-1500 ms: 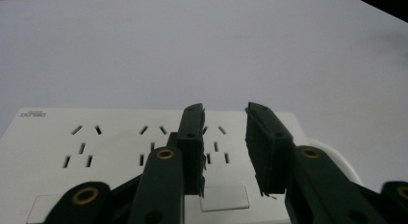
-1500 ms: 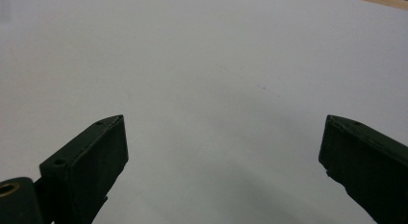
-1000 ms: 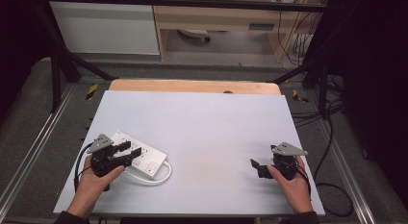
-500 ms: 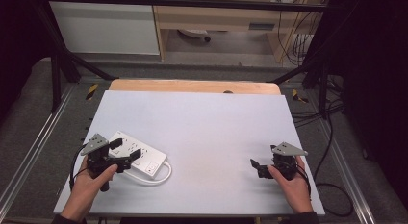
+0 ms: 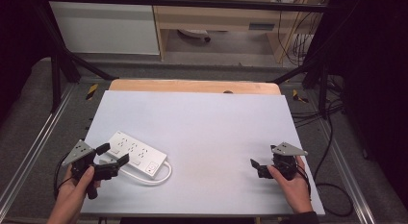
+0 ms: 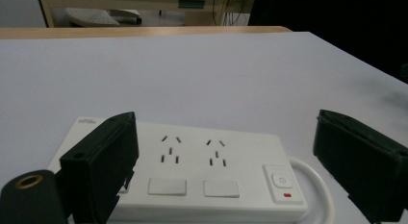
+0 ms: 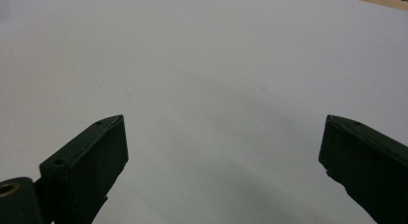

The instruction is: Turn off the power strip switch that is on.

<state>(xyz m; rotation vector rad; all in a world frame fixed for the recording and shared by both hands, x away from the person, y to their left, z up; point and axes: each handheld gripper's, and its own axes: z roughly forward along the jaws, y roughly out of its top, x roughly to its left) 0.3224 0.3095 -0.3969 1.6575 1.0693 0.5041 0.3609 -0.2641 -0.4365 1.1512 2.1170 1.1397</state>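
A white power strip (image 5: 137,153) lies flat on the white table (image 5: 207,123) at the near left, its white cable (image 5: 161,175) looping off the right end. My left gripper (image 5: 114,154) hovers at the strip's near-left end. Its jaws have just been opening and now stand wide apart, pressing on nothing. In the left gripper view the strip (image 6: 202,171) lies low between and ahead of the left gripper (image 6: 226,137), sockets and switch facing up. My right gripper (image 5: 255,167) rests open at the near right. Bare table lies before the right gripper (image 7: 223,137).
A wooden strip (image 5: 192,85) borders the table's far edge. Metal rails (image 5: 29,152) run along both sides, with cables (image 5: 332,137) on the floor at the right. The table's middle and far half are bare white surface.
My left gripper has drawn back to the left off the power strip, and its jaws have spread wider. The strip stays where it lay. The right gripper has not moved.
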